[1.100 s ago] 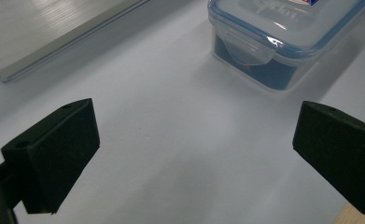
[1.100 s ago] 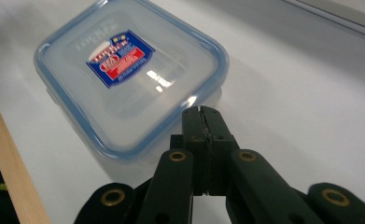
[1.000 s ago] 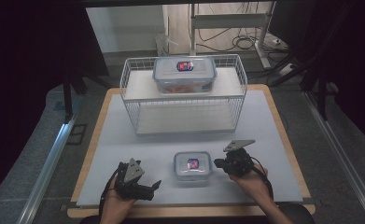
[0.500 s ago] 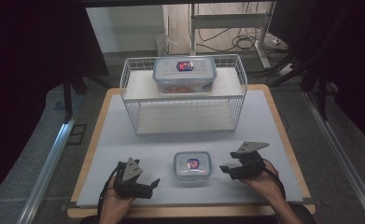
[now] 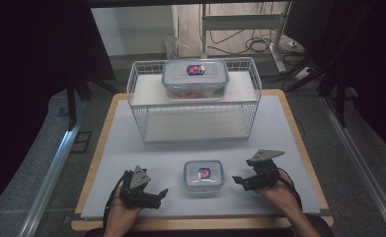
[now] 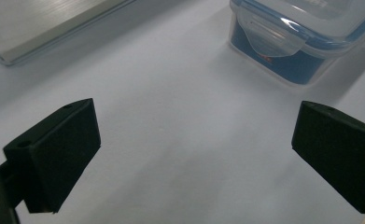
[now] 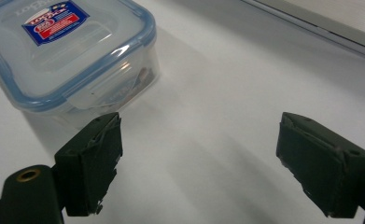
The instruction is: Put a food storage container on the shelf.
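On the near middle of the desk (image 5: 131,148): one small clear container (image 5: 203,175), blue-rimmed lid latched, red-and-blue label on top, standing flat on the pale grey surface.

To its left, near edge: left tool (image 5: 156,193), held in a hand, jaws spread wide with bare desk between them; container well apart from the pads, seen at the far right in the left gripper view (image 6: 301,42).

To its right: right tool (image 5: 240,180), held in a hand, grey three-cornered plate on top. Jaws have just been opening and stand spread, nothing between them. In the right gripper view the container (image 7: 73,56) sits just beyond the left-hand pad (image 7: 94,163), close but not gripped.

At the far middle: white wire basket (image 5: 146,106), carrying a larger clear container (image 5: 195,79) with an identical lid and label, orange contents showing through its wall.
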Motion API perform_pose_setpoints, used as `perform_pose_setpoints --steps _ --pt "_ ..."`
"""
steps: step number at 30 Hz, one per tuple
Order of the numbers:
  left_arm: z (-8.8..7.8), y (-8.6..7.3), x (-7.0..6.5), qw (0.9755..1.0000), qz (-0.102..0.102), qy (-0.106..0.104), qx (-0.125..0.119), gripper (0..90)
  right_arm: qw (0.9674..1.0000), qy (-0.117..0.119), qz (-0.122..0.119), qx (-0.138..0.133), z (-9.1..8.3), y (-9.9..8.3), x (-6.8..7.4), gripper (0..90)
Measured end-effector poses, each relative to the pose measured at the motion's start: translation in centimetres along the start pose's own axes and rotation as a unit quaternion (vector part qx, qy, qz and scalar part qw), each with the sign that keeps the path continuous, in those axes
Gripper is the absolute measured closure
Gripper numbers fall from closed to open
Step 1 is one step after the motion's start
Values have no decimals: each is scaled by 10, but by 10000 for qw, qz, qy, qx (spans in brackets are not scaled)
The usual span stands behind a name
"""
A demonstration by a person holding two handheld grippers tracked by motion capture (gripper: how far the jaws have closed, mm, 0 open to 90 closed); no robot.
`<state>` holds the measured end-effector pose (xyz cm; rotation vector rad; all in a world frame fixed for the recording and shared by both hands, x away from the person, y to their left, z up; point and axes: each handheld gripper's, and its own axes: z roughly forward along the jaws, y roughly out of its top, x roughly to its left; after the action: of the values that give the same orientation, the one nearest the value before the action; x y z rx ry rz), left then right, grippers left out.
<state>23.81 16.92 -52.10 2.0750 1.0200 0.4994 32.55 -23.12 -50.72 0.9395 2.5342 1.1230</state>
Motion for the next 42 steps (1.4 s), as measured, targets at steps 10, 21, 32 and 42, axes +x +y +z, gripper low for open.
perform_pose_setpoints --steps 10,21,32,42 --pt "2 9 -1 9991 -361 -225 45 21 9999 0 149 -7 -3 4 2 183" --pt "19 32 3 9939 -682 -865 -23 138 9980 442 406 178 -7 17 8 333" --pt "44 53 2 9846 -957 -1461 116 196 9944 874 569 164 6 28 18 312" --pt "66 54 5 9671 -1163 -2221 424 236 9846 1404 971 370 28 31 19 278"
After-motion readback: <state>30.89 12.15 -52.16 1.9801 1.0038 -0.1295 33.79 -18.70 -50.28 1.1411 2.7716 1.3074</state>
